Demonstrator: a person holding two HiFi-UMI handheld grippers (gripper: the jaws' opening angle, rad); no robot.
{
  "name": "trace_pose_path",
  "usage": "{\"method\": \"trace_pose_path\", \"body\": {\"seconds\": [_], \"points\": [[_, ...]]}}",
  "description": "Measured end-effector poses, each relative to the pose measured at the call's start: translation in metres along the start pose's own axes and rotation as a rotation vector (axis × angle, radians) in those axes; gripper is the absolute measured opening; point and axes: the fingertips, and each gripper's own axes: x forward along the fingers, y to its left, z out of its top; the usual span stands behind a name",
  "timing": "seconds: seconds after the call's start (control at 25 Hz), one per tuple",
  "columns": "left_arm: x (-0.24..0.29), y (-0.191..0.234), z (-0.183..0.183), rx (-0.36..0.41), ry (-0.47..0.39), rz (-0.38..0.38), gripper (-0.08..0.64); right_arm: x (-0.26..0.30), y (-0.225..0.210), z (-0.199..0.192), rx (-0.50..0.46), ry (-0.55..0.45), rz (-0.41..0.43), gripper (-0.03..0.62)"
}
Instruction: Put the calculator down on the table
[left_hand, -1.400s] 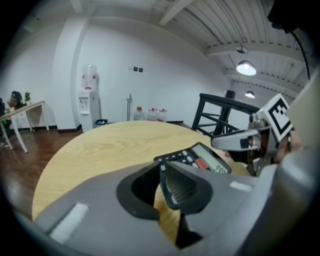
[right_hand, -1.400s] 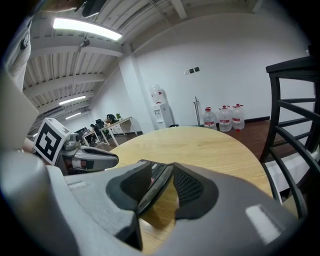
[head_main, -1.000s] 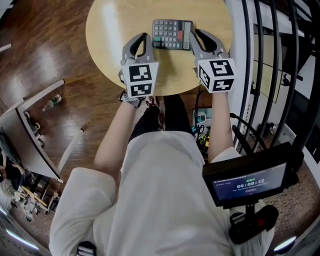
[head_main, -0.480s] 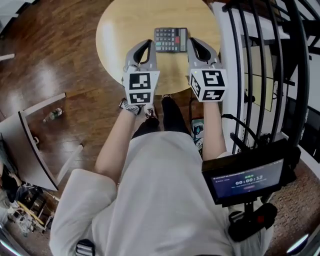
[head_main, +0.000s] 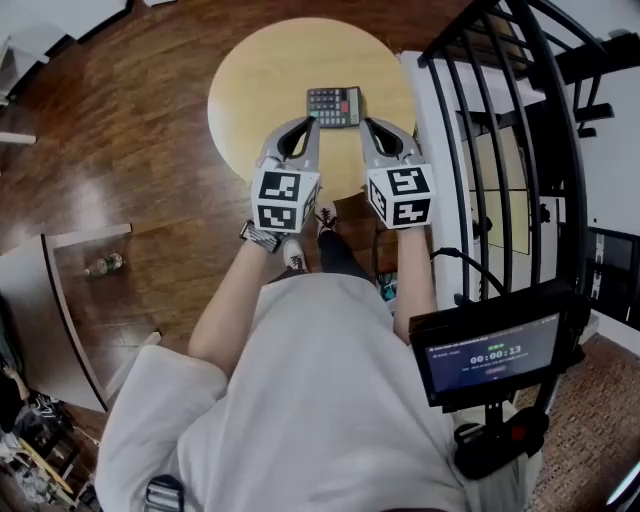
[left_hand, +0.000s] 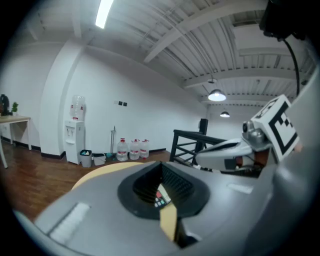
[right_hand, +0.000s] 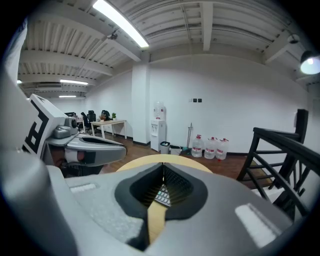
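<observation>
Grey rectangular calculator (head_main: 334, 107) is lying on the round wooden table (head_main: 250, 90), long axis crosswise. We are holding left gripper (head_main: 310, 123) and right gripper (head_main: 368, 124) closed, empty, equally near it.

Dark wood floor (head_main: 130, 130), round tan table (head_main: 260, 80). White walls (right_hand: 240, 95), ceiling strip light (right_hand: 120, 22), water dispenser (right_hand: 158, 125), water jugs (right_hand: 210, 146) beside it, black stair railing (right_hand: 265, 132) right, desk (right_hand: 107, 122) far left.
</observation>
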Motion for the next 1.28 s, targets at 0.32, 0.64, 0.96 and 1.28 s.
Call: {"method": "trace_pose_path", "body": {"seconds": [0.32, 0.64, 0.96, 1.28], "points": [[-0.042, -0.013, 0.039, 0.049, -0.100, -0.066, -0.015, -0.042, 0.031, 0.042, -0.055, -0.106, -0.024, 0.026], [-0.068, -0.021, 0.050, 0.055, -0.127, -0.082, -0.014, -0.069, 0.043, 0.059, -0.120, -0.099, -0.037, 0.000], [-0.081, -0.036, 0.073, 0.079, -0.159, -0.130, 0.004, -0.090, 0.045, 0.098, -0.133, -0.242, -0.084, 0.000], [-0.095, -0.054, 0.077, 0.063, -0.182, -0.192, 0.005, -0.105, 0.054, 0.092, -0.055, -0.266, -0.012, 0.000]]}}
